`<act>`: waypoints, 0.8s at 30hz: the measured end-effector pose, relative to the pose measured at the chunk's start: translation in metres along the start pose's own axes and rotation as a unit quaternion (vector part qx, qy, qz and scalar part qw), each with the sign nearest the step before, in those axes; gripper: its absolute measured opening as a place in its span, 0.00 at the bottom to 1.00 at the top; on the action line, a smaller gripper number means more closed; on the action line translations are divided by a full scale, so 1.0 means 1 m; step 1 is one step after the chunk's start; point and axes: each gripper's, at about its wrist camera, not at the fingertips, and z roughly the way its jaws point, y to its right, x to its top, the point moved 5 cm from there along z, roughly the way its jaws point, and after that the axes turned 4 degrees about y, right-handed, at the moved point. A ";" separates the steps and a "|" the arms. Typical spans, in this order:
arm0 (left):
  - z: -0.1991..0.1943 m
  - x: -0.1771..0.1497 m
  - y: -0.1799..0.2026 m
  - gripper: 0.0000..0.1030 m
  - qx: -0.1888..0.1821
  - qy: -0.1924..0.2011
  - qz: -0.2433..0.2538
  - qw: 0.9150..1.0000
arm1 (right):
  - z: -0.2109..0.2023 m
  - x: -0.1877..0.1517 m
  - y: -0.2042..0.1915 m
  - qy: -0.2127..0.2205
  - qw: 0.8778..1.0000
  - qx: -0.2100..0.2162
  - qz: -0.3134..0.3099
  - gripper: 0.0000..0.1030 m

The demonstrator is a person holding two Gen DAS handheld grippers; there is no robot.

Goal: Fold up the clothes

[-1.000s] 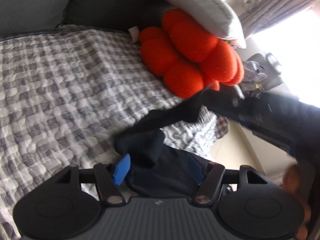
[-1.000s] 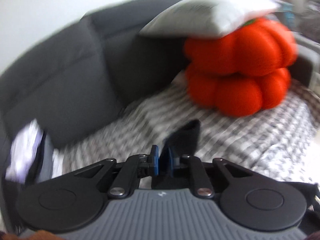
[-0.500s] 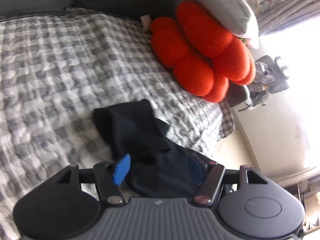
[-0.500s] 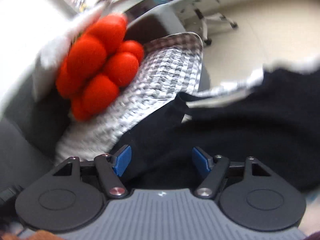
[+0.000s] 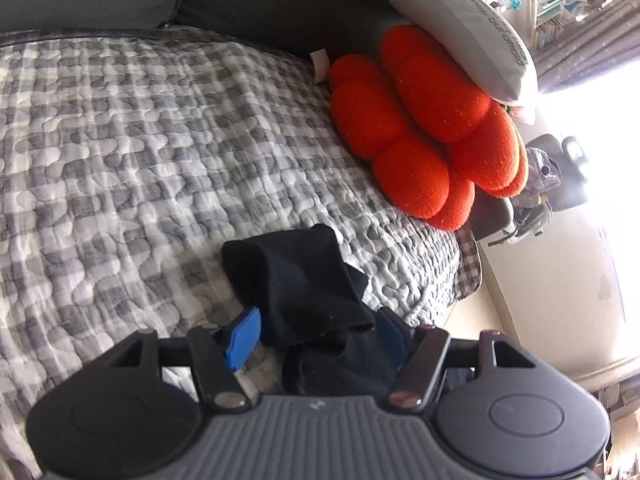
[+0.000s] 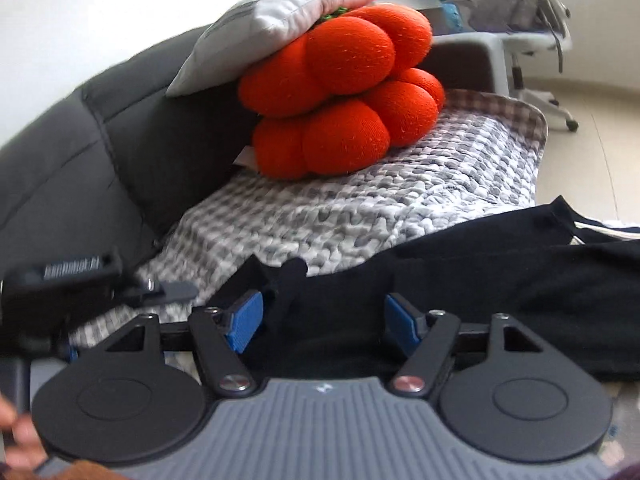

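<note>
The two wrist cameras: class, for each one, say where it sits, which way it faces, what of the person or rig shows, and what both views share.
Left wrist: sits behind the left gripper, facing down across the checked quilt toward the black garment; jaws apart, cloth between them.
Right wrist: sits behind the right gripper, facing the sofa back; jaws apart over the garment; fingers at lower left.
Shared: garment, quilt, orange cushion, grey pillow.

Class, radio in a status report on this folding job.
Left gripper and right gripper open. Black garment lies on checked quilt, between both sets of fingers. Orange cushion stands clear.
</note>
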 end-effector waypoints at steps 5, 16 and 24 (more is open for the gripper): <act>-0.001 0.004 -0.005 0.63 0.008 0.010 -0.003 1.000 | -0.016 -0.004 0.015 0.015 1.000 -0.010 0.001 0.70; 0.005 0.011 -0.021 0.63 0.029 0.008 -0.008 1.000 | -0.035 0.002 0.113 0.030 0.989 -0.115 0.089 0.36; 0.015 0.010 -0.023 0.63 0.030 -0.011 -0.007 0.999 | 0.006 0.003 0.064 0.004 0.995 -0.095 -0.016 0.36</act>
